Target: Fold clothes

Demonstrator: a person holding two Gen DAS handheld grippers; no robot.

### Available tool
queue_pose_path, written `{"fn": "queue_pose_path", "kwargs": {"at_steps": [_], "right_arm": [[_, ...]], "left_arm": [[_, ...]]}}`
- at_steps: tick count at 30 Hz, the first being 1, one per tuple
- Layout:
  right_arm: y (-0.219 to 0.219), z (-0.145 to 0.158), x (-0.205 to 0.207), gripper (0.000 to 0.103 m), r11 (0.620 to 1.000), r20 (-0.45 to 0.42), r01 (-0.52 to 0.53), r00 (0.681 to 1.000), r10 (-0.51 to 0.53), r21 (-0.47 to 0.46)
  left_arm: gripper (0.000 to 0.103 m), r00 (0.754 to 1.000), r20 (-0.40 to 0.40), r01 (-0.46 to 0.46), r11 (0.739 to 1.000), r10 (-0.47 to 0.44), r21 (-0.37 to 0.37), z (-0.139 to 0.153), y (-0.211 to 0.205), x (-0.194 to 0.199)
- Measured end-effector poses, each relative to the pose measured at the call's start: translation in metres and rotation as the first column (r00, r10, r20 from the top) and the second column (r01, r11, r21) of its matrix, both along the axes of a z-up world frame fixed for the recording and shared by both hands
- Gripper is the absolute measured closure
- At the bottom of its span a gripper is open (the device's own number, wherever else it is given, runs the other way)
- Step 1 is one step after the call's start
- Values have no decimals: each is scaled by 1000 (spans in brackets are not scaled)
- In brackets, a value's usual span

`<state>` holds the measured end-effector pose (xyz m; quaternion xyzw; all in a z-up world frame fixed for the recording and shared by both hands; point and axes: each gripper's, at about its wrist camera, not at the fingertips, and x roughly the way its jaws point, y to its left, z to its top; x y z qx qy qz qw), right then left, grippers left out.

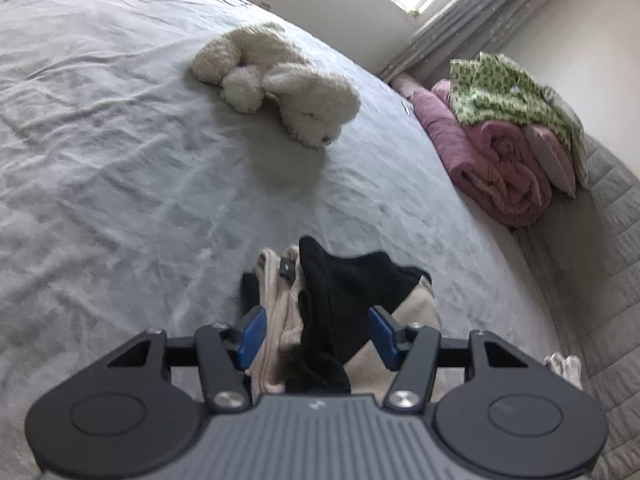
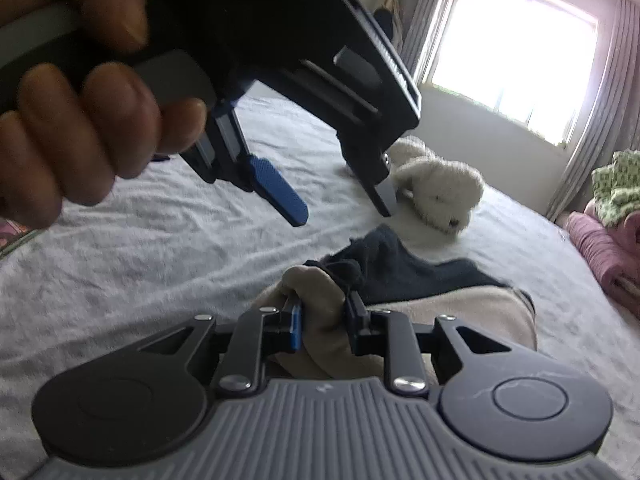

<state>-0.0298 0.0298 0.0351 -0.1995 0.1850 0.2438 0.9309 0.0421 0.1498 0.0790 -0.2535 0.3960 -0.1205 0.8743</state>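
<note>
The right gripper (image 2: pixel 322 320) is clamped on a bunched fold of a beige garment (image 2: pixel 460 312), a black garment (image 2: pixel 400 264) tangled with it, on the grey-sheeted bed (image 2: pixel 140 248) toward its near edge. The left gripper (image 2: pixel 344 204) hangs above the same heap with its jaws parted, nothing pressed between them; in its own view the cloth (image 1: pixel 320 312) lies loosely between the blue pads (image 1: pixel 252 332), the black piece draped over the beige.

Judged from this, the step is separating the two garments. It would go best if the free gripper took the black cloth alone, by an edge, and lifted it clear while the other holds the beige piece down; a grab into the middle risks catching both layers.

A hand (image 2: pixel 92 128) wraps the left gripper's handle, tilted steeply downward from above. A white plush toy (image 1: pixel 280 84) lies toward the bed's far side, well apart from the clothes.
</note>
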Motion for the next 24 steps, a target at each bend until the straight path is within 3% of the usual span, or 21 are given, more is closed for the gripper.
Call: {"fn": "queue_pose_path", "kwargs": {"at_steps": [3, 6, 12, 13, 16, 24], "right_arm": [[2, 3, 1, 71, 1000, -11, -13, 1000, 13, -20], [-5, 14, -3, 58, 999, -29, -41, 999, 41, 13], [-57, 46, -4, 57, 967, -121, 11, 992, 21, 256], [-66, 49, -2, 59, 960, -128, 38, 992, -2, 279], [-89, 53, 5, 85, 947, -148, 118, 986, -77, 297], [-98, 9, 18, 93, 957, -247, 227, 952, -180, 180]], "left_arm": [[45, 999, -15, 32, 999, -32, 26, -5, -10, 2], [47, 999, -27, 41, 997, -39, 65, -10, -16, 4], [58, 998, -62, 27, 988, -18, 151, -17, -18, 5], [59, 998, -57, 30, 986, -21, 161, -16, -20, 5], [60, 999, -46, 37, 981, -28, 189, -16, -24, 3], [60, 998, -55, 33, 981, -23, 191, -19, -24, 5]]}}
